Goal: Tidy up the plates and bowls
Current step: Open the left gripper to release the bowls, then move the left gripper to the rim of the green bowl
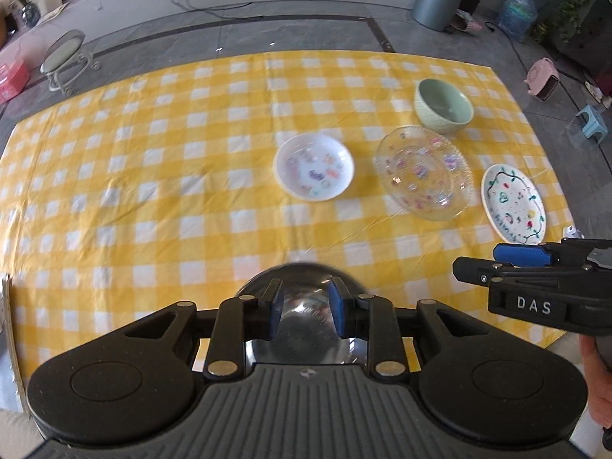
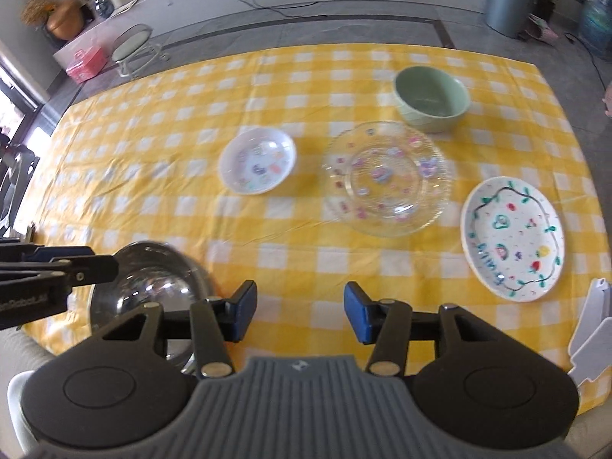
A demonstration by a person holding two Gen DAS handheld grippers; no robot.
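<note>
Both tools are spread and hold nothing: the left tool (image 1: pixel 305 308) hangs over the steel bowl (image 2: pixel 153 287) at the worktop's (image 2: pixel 267 229) near edge, the right tool (image 2: pixel 300 315) beside it. Next likely calls for reaching toward the painted plate (image 2: pixel 512 239).

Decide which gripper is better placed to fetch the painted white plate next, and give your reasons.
Probably the right gripper: its jaws are open and empty, and the painted white plate lies on its side of the table. The left gripper hangs over the metal bowl.

Both grippers (image 1: pixel 306 308) (image 2: pixel 300 311) point down, fingers seemingly apart
</note>
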